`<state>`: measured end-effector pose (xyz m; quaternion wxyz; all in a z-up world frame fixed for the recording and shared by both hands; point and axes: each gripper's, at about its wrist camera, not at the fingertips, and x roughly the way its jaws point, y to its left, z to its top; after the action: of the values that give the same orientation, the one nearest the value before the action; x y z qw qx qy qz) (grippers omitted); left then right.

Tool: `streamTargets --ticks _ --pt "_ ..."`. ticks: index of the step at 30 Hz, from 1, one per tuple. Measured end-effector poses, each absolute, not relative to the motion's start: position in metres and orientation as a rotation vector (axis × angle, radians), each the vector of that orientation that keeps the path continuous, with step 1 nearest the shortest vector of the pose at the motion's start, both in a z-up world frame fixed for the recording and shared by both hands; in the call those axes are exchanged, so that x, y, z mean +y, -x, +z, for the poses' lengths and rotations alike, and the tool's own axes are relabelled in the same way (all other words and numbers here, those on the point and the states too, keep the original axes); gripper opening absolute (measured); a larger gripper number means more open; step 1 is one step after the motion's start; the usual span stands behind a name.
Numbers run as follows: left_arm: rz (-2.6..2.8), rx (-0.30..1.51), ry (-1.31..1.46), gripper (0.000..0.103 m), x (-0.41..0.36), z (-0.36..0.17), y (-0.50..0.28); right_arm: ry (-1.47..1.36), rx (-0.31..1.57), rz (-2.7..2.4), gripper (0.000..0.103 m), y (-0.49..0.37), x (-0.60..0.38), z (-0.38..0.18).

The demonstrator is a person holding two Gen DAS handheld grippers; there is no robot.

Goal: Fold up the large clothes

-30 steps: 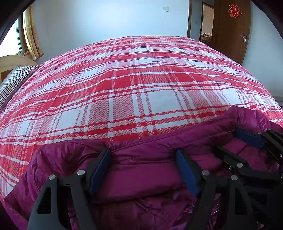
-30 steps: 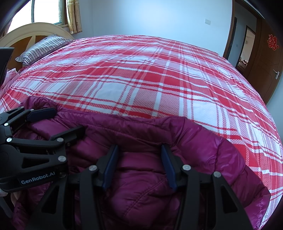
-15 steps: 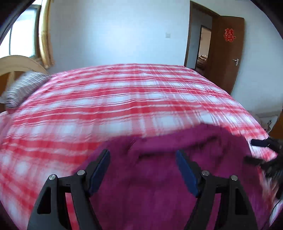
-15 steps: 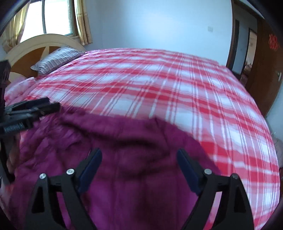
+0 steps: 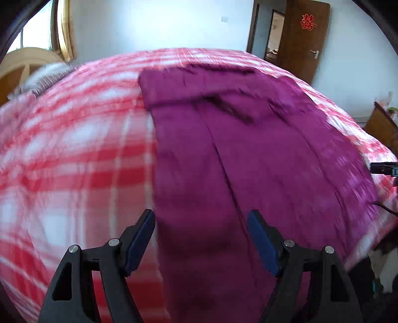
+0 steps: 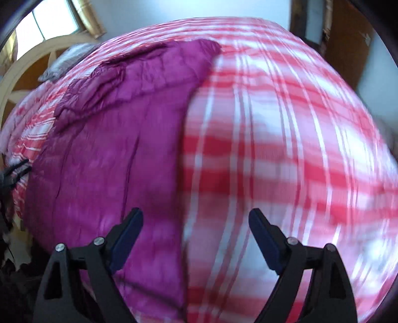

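A magenta quilted jacket [image 5: 248, 149] lies spread lengthwise on the red-and-white plaid bed [image 5: 74, 161], with a folded part at its far end. My left gripper [image 5: 200, 216] hangs open above the jacket's near left edge, nothing between its blue pads. In the right wrist view the jacket [image 6: 119, 139] fills the left half. My right gripper [image 6: 195, 212] is open over the jacket's right edge and the bedspread [image 6: 273, 149], holding nothing. Each gripper shows at the other view's side: the right gripper [image 5: 384, 169] and the left gripper [image 6: 15, 171]. Both views are motion-blurred.
A striped pillow [image 5: 49, 74] and a wooden headboard [image 6: 24, 74] sit at the far left under a window [image 6: 49, 20]. A brown door [image 5: 303, 37] stands open at the back right. A wooden cabinet [image 5: 380, 124] stands beside the bed on the right.
Both grippers have pulled back fast from the jacket's far edge toward its near end. The right jaws widened and let go of the fabric. The jacket now lies stretched out ahead.
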<state>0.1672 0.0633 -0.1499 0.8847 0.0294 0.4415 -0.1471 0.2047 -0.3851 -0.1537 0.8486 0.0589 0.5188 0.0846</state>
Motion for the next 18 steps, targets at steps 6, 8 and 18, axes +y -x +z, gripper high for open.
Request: streamTargets --ticks 6,8,18 --pt "-0.272 0.946 -0.046 0.077 0.073 -0.166 -0.138 -0.159 1.055 0.164 0.085 -0.168 -0.364 -0.177" --pt "-0.292 0.961 -0.016 0.076 0.075 -0.167 -0.133 -0.166 1.048 0.150 0.072 -0.165 -0.359 -0.179" --pt "-0.439 0.875 0.008 0.006 0.077 -0.116 -0.117 -0.390 0.916 0.317 0.008 -0.127 -0.365 -0.153"
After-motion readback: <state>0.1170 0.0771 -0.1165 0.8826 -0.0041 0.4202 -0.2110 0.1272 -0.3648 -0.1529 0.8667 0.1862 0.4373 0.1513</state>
